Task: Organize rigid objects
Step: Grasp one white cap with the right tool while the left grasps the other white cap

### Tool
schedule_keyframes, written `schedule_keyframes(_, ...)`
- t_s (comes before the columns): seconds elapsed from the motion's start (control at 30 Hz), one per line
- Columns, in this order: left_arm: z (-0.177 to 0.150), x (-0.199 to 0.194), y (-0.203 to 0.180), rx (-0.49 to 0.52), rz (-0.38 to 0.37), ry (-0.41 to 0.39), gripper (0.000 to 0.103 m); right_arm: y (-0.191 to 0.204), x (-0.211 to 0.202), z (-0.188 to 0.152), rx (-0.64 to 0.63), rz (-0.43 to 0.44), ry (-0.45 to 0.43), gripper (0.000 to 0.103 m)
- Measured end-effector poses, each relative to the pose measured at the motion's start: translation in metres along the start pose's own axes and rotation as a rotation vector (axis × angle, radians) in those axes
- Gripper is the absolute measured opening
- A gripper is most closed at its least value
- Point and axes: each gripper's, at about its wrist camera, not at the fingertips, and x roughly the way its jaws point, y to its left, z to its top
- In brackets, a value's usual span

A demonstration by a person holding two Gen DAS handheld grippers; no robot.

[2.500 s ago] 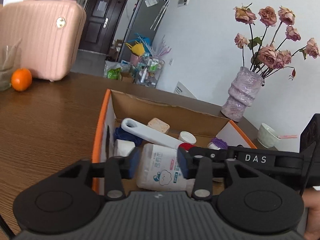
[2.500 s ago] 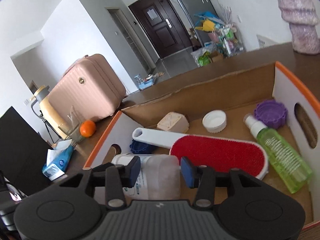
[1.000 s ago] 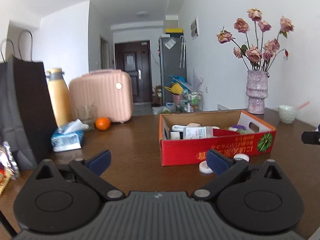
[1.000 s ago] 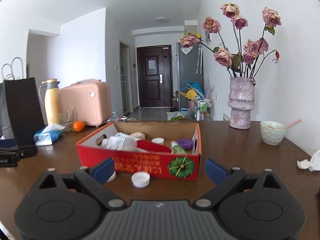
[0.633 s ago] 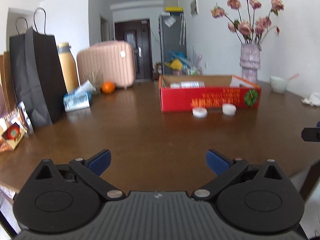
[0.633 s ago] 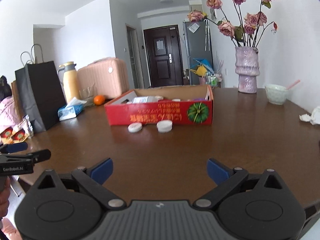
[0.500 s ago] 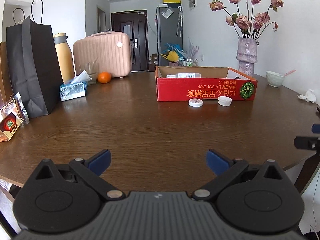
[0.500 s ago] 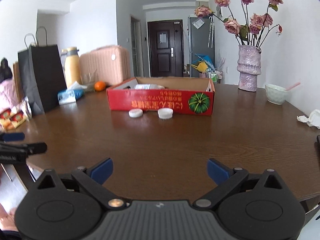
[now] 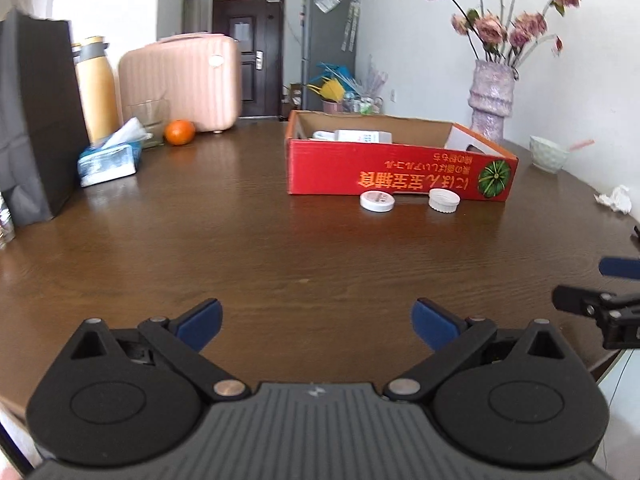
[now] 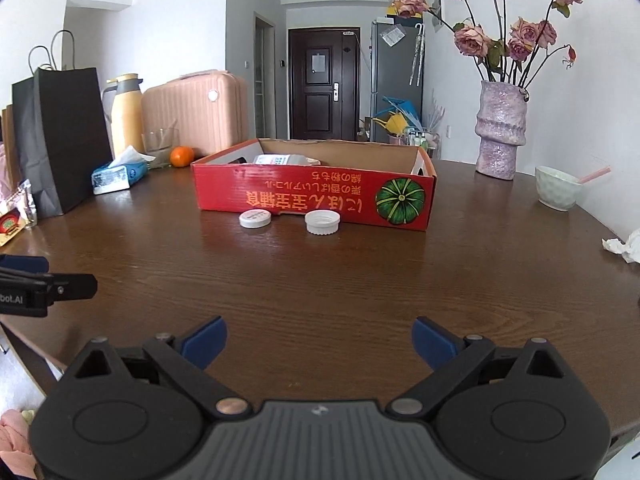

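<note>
The brown counter (image 10: 360, 280) now fills the frame, the red box (image 10: 312, 196) in the upper middle. Both tools, left tool (image 9: 316, 318) and right tool (image 10: 320, 338), have pulled back from it, spread wide and empty. Two white caps (image 10: 256, 218) remain outside, so sorting looks unfinished.

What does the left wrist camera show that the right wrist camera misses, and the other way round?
Only the left view shows the right gripper, open, at its right edge. Only the right view shows the left gripper at its left edge, and the snack packet beside the black bag. Both show the red box, two white caps in front of it, the orange, the vase and the bowl.
</note>
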Motion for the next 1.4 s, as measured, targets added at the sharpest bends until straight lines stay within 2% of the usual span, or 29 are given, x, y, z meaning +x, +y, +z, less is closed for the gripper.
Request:
schedule_keyframes(0.13, 0.021, 0.029, -0.008, 0.057, -0.017, 0.0, 0.103, -0.006, 0.029, 0.018, -0.013, 0.005, -0.012, 0.095)
schedule_keyframes(0.17, 0.028, 0.038, -0.009, 0.068, -0.022, 0.005, 0.102, -0.008, 0.04, 0.025, -0.017, 0.002, -0.003, 0.092)
schedule_keyframes(0.43, 0.069, 0.1, -0.011, 0.087, -0.05, 0.031, 0.097, -0.018, 0.14, 0.083, -0.017, 0.054, 0.044, 0.083)
schedule_keyframes(0.57, 0.078, 0.128, -0.016, 0.109, -0.08, 0.058, 0.093, -0.017, 0.181, 0.097, -0.008, 0.065, 0.07, 0.078)
schedule_keyframes(0.67, 0.084, 0.151, -0.024, 0.111, -0.135, 0.104, 0.087, -0.016, 0.202, 0.097, -0.023, 0.075, 0.122, 0.039)
schedule_keyframes(0.77, 0.091, 0.176, -0.035, 0.109, -0.208, 0.145, 0.08, -0.024, 0.195, 0.096, -0.009, 0.088, 0.098, 0.039)
schedule_keyframes(0.8, 0.094, 0.184, -0.039, 0.105, -0.199, 0.164, 0.076, -0.028, 0.188, 0.095, -0.003, 0.089, 0.081, 0.039)
schedule_keyframes(0.83, 0.096, 0.189, -0.043, 0.112, -0.181, 0.147, 0.074, -0.033, 0.18, 0.092, 0.002, 0.083, 0.064, 0.039)
schedule_keyframes(0.87, 0.098, 0.193, -0.047, 0.124, -0.17, 0.142, 0.063, -0.038, 0.171, 0.089, 0.01, 0.081, 0.05, 0.039)
schedule_keyframes(0.9, 0.099, 0.197, -0.049, 0.132, -0.15, 0.129, 0.046, -0.043, 0.164, 0.086, 0.024, 0.083, 0.045, 0.039)
schedule_keyframes(0.93, 0.1, 0.199, -0.049, 0.124, -0.147, 0.12, 0.04, -0.048, 0.156, 0.083, 0.039, 0.087, 0.041, 0.039)
schedule_keyframes(1.1, 0.098, 0.194, -0.044, 0.085, -0.139, 0.118, 0.04, -0.063, 0.128, 0.068, 0.062, 0.067, 0.037, 0.039)
schedule_keyframes(1.23, 0.095, 0.175, -0.036, 0.018, -0.163, 0.147, 0.04, -0.069, 0.115, 0.063, 0.083, 0.054, 0.029, 0.039)
schedule_keyframes(1.4, 0.073, 0.116, -0.032, 0.029, -0.073, 0.079, 0.04, -0.061, 0.091, 0.06, 0.06, 0.045, -0.014, 0.039)
